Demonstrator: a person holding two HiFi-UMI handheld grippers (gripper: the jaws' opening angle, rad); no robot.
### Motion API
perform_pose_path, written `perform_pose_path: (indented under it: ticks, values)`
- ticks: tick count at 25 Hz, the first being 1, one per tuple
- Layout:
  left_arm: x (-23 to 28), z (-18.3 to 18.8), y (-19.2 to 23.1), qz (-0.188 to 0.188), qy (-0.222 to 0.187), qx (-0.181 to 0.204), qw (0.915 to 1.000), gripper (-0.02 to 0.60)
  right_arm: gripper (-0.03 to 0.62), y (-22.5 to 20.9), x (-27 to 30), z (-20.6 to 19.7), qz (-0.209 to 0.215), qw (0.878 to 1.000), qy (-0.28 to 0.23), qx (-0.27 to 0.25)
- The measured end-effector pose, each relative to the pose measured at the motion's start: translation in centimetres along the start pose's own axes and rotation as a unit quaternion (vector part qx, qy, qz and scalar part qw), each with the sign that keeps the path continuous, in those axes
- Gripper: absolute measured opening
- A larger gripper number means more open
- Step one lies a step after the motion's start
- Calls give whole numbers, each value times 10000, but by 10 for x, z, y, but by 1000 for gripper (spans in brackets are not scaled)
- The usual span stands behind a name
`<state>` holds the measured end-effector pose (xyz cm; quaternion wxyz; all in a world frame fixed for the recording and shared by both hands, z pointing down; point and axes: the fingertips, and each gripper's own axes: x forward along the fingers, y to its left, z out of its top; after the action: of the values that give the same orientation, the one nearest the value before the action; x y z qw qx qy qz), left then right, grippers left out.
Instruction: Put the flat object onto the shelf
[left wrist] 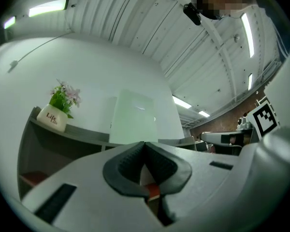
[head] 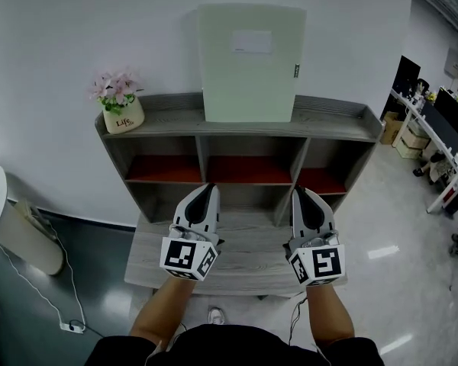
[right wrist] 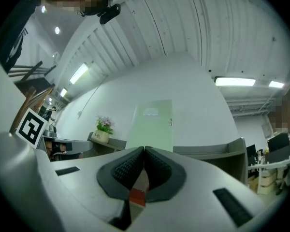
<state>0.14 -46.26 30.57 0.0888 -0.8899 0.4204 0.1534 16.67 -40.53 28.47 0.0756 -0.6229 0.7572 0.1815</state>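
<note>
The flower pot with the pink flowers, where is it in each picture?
Head view: the flower pot sits upper left, on the left end of the shelf top.
Left gripper view: the pot is at the left, about halfway down.
Right gripper view: the pot is small, left of centre.
Shared landmark: the pale green flat board, right of the pot everywhere.

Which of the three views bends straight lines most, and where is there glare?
Head view: mild bending, bright glare patches on the glossy floor, flat panel sharp. Left gripper view: strong fisheye, black corners, shelf top curved, ceiling lights blown out. Right gripper view: equally strong fisheye, black corners, ceiling light strip glaring.
</note>
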Motion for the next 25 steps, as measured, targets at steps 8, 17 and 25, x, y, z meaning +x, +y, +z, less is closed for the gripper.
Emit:
perform_pose_path:
  ticks: [8,17,25]
  values:
    - [-47,-40,-29,78,555,-181,9983,8,25,17,-51,-39,27,9983,521,242]
    - [-81,-45,-49,287,590,-97,9978,6,23,34,-82,-45,156,9985,504,171]
    - [-98,-55,-58,388,691,-81,9968,6,23,44,-93,-47,123,9989,461,12]
